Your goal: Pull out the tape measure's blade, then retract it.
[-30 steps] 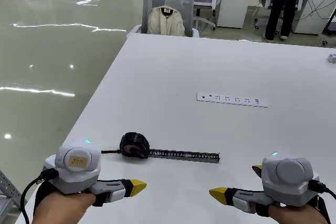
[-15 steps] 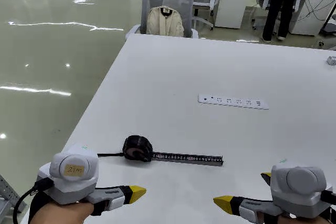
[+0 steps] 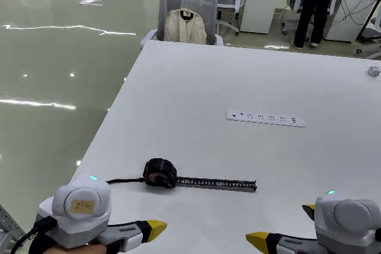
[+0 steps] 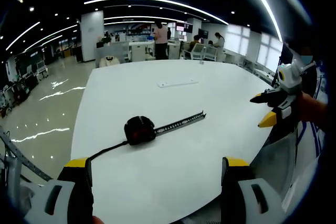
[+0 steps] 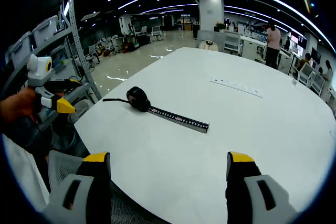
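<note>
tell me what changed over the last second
The left gripper and right gripper drew back a little toward the person, jaws open, holding nothing. The head camera shifted too. The tape measure lies where it was on the table, blade out; the power strip has not moved.

The left gripper (image 4: 157, 164) hovers over the near edge of the white table (image 4: 118, 85), its yellow-tipped fingers (image 4: 79, 164) spread wide with nothing between them; ahead lies the black tape measure (image 4: 139, 129), its blade (image 4: 181, 123) drawn out up and to the right, a dark cord (image 4: 107, 150) trailing back; a power strip (image 4: 178, 83) lies farther off; the right gripper (image 4: 260, 109) enters from the right, fingers apart.
</note>
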